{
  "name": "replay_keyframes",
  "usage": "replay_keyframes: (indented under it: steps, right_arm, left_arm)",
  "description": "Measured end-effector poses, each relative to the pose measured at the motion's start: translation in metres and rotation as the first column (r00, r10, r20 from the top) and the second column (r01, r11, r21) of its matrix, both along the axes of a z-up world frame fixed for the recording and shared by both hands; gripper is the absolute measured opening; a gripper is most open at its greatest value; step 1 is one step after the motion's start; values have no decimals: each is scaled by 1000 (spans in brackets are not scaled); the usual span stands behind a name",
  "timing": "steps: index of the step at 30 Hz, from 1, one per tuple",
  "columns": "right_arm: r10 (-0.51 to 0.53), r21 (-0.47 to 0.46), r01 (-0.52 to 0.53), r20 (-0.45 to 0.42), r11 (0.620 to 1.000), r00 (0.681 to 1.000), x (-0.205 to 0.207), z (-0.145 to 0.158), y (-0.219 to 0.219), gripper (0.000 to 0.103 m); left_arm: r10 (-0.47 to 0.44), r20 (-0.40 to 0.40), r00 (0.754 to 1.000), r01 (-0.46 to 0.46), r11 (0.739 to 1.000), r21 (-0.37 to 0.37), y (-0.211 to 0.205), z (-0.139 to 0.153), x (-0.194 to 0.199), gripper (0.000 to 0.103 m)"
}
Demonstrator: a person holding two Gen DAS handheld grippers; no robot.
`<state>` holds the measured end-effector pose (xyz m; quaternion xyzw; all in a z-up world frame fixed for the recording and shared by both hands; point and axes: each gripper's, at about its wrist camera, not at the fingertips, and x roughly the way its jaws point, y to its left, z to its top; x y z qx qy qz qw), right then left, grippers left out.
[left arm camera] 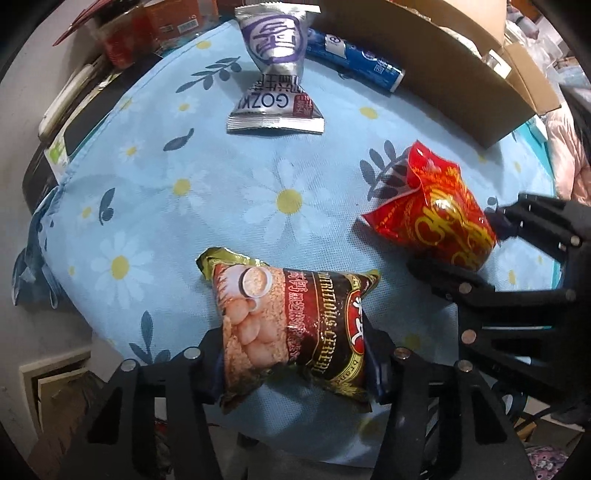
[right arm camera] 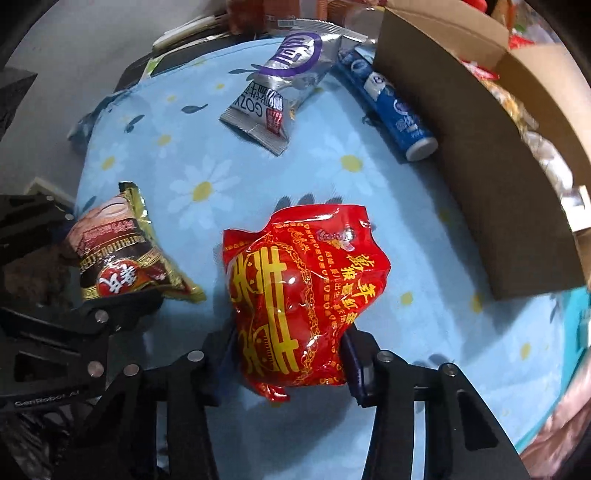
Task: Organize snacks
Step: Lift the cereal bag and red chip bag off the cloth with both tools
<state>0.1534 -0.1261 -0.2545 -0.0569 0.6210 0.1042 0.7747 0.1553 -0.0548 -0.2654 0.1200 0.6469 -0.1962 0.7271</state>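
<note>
My left gripper (left arm camera: 295,358) is shut on a brown and gold cereal packet (left arm camera: 291,321), held above the blue flowered cloth (left arm camera: 207,177). My right gripper (right arm camera: 288,354) is shut on a red packet (right arm camera: 299,295) with gold writing, also off the cloth. The red packet also shows in the left wrist view (left arm camera: 439,218), held by the right gripper (left arm camera: 480,254) at the right. The cereal packet shows in the right wrist view (right arm camera: 122,251), at the left in the left gripper (right arm camera: 96,266). A silver and purple packet (left arm camera: 275,70) lies at the far side of the cloth.
A blue tube of biscuits (right arm camera: 391,107) lies beside an open cardboard box (right arm camera: 491,155) at the right, with several snacks inside. Boxes and packets (left arm camera: 147,33) crowd the far left edge. The cloth's edge (left arm camera: 48,218) drops off at the left.
</note>
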Motion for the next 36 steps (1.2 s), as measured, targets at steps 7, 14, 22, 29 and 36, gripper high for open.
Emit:
replay_keyframes:
  steps: [7, 14, 22, 29, 36]
  right_arm:
    - [-24, 53, 25, -21, 998, 999, -16, 8, 7, 46]
    - [-54, 95, 54, -5, 994, 999, -28, 24, 6, 46]
    - [-74, 109, 70, 39, 992, 996, -34, 51, -11, 46]
    - [-88, 107, 77, 104, 991, 991, -28, 79, -19, 46]
    - [-97, 89, 82, 172, 993, 980, -17, 109, -26, 46]
  left_arm:
    - [19, 13, 1000, -18, 1000, -15, 13, 14, 2, 56]
    - [31, -2, 1000, -31, 999, -40, 16, 28, 4, 56]
    - [31, 52, 998, -28, 998, -65, 27, 69, 17, 56]
    - [35, 109, 993, -25, 995, -95, 22, 97, 18, 56]
    - [7, 211, 977, 13, 996, -94, 5, 130, 23, 56]
